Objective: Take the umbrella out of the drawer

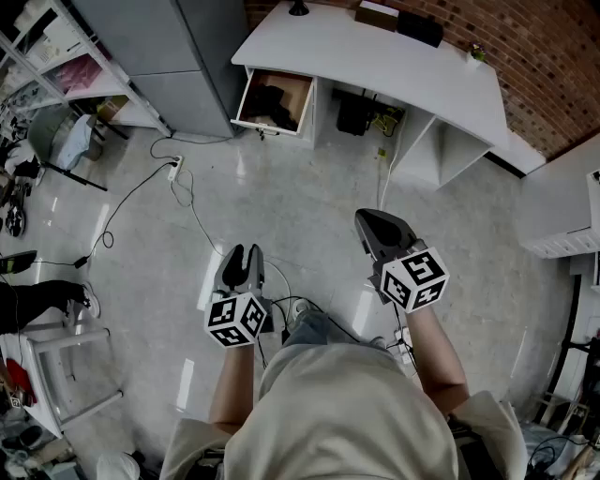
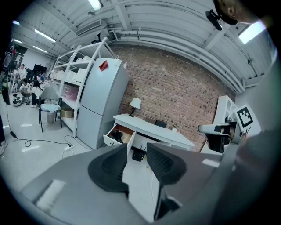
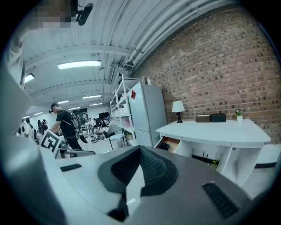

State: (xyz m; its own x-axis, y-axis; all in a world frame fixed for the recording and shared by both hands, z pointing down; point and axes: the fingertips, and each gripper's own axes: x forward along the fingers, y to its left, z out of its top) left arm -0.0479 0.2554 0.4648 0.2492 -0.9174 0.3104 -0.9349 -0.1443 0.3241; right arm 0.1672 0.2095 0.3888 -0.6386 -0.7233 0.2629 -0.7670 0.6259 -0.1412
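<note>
A white desk (image 1: 375, 56) stands against the brick wall, and its left drawer (image 1: 274, 101) is pulled open. Inside the drawer lies a dark bundle, the umbrella (image 1: 270, 105), also seen small in the left gripper view (image 2: 117, 137) and the right gripper view (image 3: 165, 146). Both grippers hang over the floor, well short of the desk. My left gripper (image 1: 246, 255) (image 2: 137, 150) has its jaws apart with nothing between them. My right gripper (image 1: 367, 223) (image 3: 139, 153) is shut and holds nothing.
A grey fridge (image 1: 178, 56) and a white shelf rack (image 1: 84, 66) stand left of the desk. A power strip (image 1: 173, 169) and cables trail over the floor. A lamp (image 3: 178, 107) and dark boxes (image 1: 417, 26) sit on the desk. People are gathered at the far left.
</note>
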